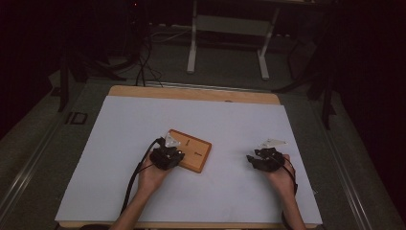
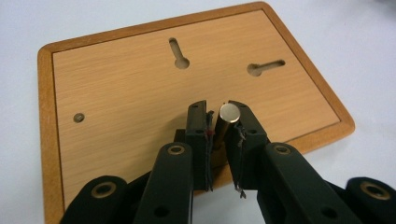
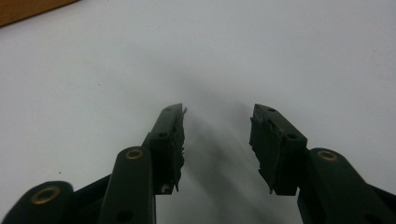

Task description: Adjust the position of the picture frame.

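Note:
A flat wooden board (image 1: 197,154) with a raised rim lies on the white sheet just left of the middle. In the left gripper view the board (image 2: 130,88) shows two keyhole slots (image 2: 179,53) and a small round hole (image 2: 79,117). A short brass-coloured metal peg (image 2: 229,113) stands up from the board's near part. My left gripper (image 2: 218,111) is closed around it, both pads against its sides. From above, the left gripper (image 1: 168,153) sits over the board's near left edge. My right gripper (image 1: 261,157) rests on the sheet to the right, and its jaws (image 3: 217,114) stand wide apart with nothing between them.
The white sheet (image 1: 143,124) covers most of the wooden table (image 1: 191,92). A corner of the board (image 3: 28,9) shows at the top left of the right gripper view. Beyond the table stand a white frame's legs (image 1: 192,52) and dark floor cables.

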`<state>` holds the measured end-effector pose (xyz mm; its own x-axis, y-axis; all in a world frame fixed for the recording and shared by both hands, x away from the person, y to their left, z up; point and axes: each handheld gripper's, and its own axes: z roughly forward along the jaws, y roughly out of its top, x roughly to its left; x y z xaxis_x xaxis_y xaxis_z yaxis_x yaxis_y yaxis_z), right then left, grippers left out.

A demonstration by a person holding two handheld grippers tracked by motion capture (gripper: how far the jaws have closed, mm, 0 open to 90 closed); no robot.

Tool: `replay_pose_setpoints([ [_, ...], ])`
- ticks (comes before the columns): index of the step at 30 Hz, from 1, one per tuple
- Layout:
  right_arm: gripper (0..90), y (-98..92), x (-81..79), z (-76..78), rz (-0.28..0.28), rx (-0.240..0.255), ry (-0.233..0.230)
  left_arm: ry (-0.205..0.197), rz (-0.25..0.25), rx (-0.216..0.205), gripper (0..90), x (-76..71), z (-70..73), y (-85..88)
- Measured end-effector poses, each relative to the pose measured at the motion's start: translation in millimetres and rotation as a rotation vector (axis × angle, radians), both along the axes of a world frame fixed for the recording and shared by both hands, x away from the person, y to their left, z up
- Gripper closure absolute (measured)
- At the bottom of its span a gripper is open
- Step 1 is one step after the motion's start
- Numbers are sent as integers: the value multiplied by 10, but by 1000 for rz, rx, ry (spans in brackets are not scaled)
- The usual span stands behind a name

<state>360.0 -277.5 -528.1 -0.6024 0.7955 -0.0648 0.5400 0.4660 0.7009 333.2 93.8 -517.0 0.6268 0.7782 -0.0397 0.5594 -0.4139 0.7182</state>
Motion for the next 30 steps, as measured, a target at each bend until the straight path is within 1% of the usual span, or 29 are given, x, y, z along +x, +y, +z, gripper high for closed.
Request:
replay_pose_setpoints([
  [2,538,-1,2,-3,1,0,0,-3,6,-10,798,1,-8,-5],
  [5,538,3,1,-8,0,1,1,-5,29,-35,813,-12,-24,-17],
  [8,539,15,0,-9,4,-3,2,-15,38,-36,828,-25,-31,-21],
  [9,539,19,-1,-9,4,-1,3,-27,36,-30,833,-29,-34,-25],
  [13,539,23,2,-11,6,-1,2,-45,16,-11,843,-31,-27,-19],
  [14,539,23,3,-11,6,0,3,-50,11,-13,844,-30,-23,-15],
  [18,539,34,7,-18,12,-1,6,-95,-10,8,845,-51,38,-5],
  [19,539,34,7,-18,12,-1,6,-95,-10,8,845,-51,38,-5],
  [20,539,40,7,-21,12,-1,6,-104,-13,-11,845,-58,71,7],
  [21,539,54,7,-23,14,-4,7,-107,-18,-5,846,-62,87,14],
  [25,540,70,5,-20,20,-5,3,-125,-34,-11,847,-82,122,19],
  [26,540,73,4,-19,20,-5,2,-138,-40,-4,847,-92,133,12],
  [28,540,80,4,-16,24,-5,0,-145,-48,5,847,-105,153,0],
  [30,540,91,3,-15,26,-4,-3,-152,-62,5,847,-117,171,-6],
])
